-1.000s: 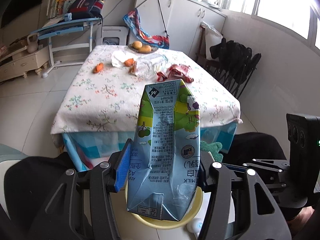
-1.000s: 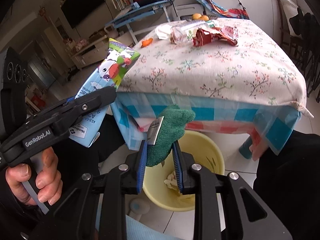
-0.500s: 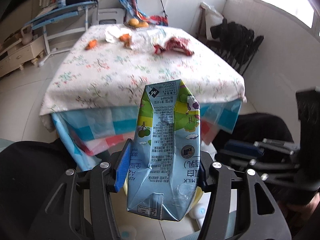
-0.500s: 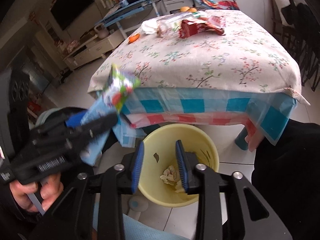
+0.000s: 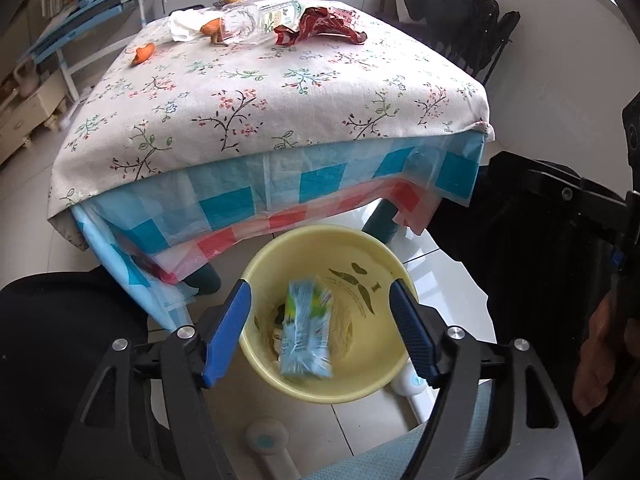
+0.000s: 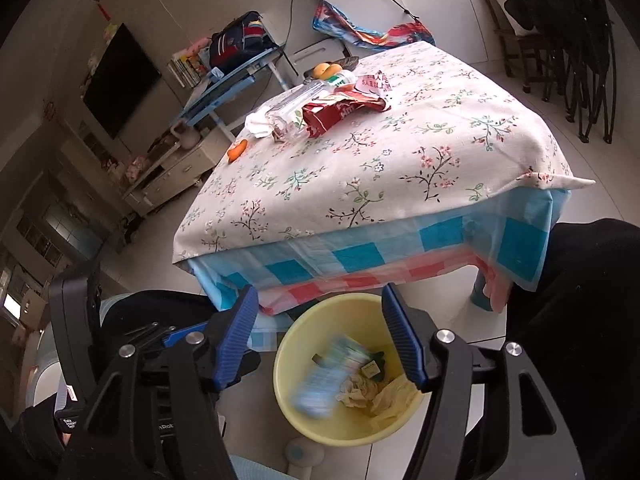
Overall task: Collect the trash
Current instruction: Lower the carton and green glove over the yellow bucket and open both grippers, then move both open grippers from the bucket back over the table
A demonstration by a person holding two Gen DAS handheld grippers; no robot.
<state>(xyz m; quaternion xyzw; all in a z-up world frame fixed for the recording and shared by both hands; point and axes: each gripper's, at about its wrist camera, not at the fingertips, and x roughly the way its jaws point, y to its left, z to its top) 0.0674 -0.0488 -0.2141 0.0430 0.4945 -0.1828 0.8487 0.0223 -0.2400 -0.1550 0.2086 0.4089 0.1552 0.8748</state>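
Note:
A blue milk carton (image 5: 305, 330), blurred by motion, is inside the yellow bin (image 5: 372, 392) on the floor below the table's near edge. It also shows in the right wrist view (image 6: 328, 376) in the bin (image 6: 288, 364), beside crumpled tissue (image 6: 356, 390). My left gripper (image 5: 320, 330) is open and empty above the bin. My right gripper (image 6: 320, 340) is open and empty above the bin too. On the table lie a red wrapper (image 5: 320, 26), a clear bottle (image 5: 260, 20), a white tissue (image 5: 182, 26) and orange peel (image 5: 143, 54).
The table has a floral cloth (image 5: 272, 92) over a checked plastic sheet (image 5: 280, 200). Black chairs (image 5: 468, 20) stand at the right wall. A blue desk (image 6: 232, 72) and a TV (image 6: 120, 80) stand at the back left. My dark-clothed legs flank the bin.
My left gripper opened and the milk carton dropped into the bin. My right gripper let go of the green cloth earlier and has opened wider. Both grippers tilted down toward the bin.

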